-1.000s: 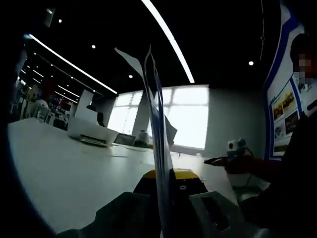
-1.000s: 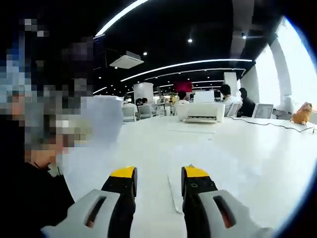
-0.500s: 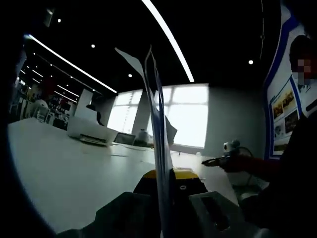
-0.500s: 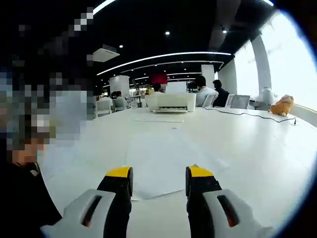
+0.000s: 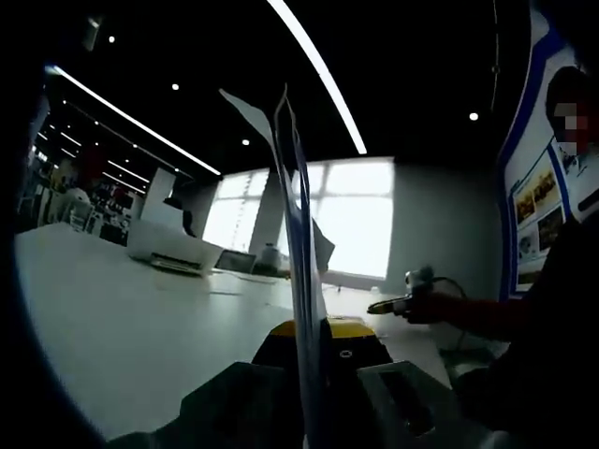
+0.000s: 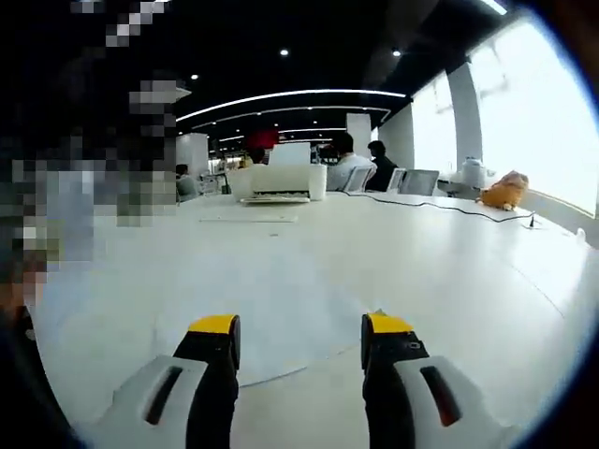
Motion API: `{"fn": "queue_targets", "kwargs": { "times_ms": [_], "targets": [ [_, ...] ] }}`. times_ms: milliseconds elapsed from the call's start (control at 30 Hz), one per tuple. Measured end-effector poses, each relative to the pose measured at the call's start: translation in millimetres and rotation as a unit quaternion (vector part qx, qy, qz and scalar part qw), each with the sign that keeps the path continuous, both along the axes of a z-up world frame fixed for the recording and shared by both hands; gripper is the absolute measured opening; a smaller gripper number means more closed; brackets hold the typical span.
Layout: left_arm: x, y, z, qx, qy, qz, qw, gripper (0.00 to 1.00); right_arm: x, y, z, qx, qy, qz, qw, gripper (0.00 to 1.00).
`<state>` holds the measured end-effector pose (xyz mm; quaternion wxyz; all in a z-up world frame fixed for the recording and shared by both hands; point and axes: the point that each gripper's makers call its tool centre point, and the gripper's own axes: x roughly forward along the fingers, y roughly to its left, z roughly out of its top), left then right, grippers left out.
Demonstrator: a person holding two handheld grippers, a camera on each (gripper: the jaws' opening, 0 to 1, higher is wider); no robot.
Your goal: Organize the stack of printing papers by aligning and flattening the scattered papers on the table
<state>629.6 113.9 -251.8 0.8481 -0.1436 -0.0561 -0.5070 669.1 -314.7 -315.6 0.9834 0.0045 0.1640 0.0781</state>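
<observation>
Between the yellow-tipped jaws of my left gripper [image 5: 314, 329] stands a thin stack of white printing papers [image 5: 298, 234], seen edge-on and upright, its top sheets fanned apart. That gripper is shut on the stack. In the left gripper view my right gripper [image 5: 395, 302] shows at the right, held by a hand with a red sleeve. My right gripper [image 6: 299, 327] is open just above the white table [image 6: 449, 271] with nothing between its fingers. A single flat sheet [image 6: 271, 309] lies on the table just ahead of its jaws.
A white printer [image 6: 285, 181] stands far back on the table, with a loose sheet [image 6: 248, 219] in front of it. People sit behind it [image 6: 351, 168]. An orange plush toy [image 6: 505, 190] and a cable lie at the right. The printer [image 5: 173, 251] also shows in the left gripper view.
The right gripper has moved left toward the held stack in the left gripper view, and its jaws have spread a little wider. The left gripper and its papers have stayed still.
</observation>
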Motion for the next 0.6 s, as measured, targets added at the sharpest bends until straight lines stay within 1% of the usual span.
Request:
{"fn": "queue_targets", "kwargs": {
  "times_ms": [67, 100, 167, 233, 333, 433, 600],
  "targets": [
    [0.4, 0, -0.2, 0.001, 0.000, 0.000, 1.0000, 0.06, 4, -1, -3.3, -0.009, 0.005, 0.002, 1.0000, 0.52],
    [0.4, 0, -0.3, 0.001, 0.000, 0.000, 1.0000, 0.06, 8, -1, -6.7, -0.020, 0.009, 0.006, 0.9997, 0.54],
    [0.4, 0, -0.4, 0.001, 0.000, 0.000, 1.0000, 0.06, 14, -6, -11.8, -0.031, 0.016, 0.002, 0.9994, 0.57],
    [0.3, 0, -0.3, 0.001, 0.000, 0.000, 1.0000, 0.06, 18, -10, -15.3, -0.034, 0.019, -0.001, 0.9992, 0.60],
    [0.5, 0, -0.6, 0.001, 0.001, 0.001, 1.0000, 0.06, 26, -18, -20.5, -0.019, 0.021, -0.009, 0.9996, 0.63],
    [0.7, 1, -0.8, 0.001, 0.001, 0.001, 1.0000, 0.06, 30, -23, -26.7, -0.010, 0.028, -0.016, 0.9994, 0.63],
    [0.7, 1, -0.9, 0.001, 0.001, 0.001, 1.0000, 0.06, 33, -21, -26.4, -0.002, 0.019, -0.012, 0.9998, 0.64]
  ]
}}
